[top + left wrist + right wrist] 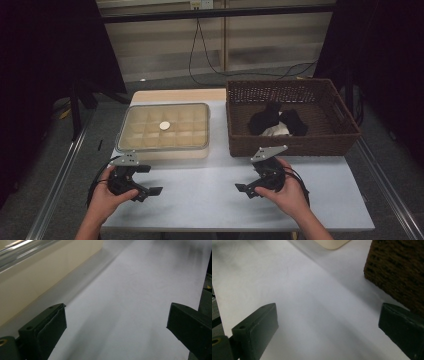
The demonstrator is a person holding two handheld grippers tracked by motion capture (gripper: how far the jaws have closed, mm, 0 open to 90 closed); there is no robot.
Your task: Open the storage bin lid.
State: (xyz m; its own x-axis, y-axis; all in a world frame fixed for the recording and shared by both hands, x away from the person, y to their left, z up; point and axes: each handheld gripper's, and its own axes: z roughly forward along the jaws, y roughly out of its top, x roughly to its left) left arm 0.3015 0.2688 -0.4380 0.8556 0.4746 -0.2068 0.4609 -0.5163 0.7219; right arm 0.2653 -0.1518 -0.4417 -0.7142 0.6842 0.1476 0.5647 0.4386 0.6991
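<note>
Both the left gripper and the right gripper rest released, so reaching toward the basket at 1 o'clock may bump its wall.

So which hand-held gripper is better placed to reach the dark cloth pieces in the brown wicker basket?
Probably the right hand-held gripper: it sits open just in front of the brown wicker basket holding the dark cloth pieces. The left hand-held gripper sits before the lidded beige compartment box, farther away.
</note>
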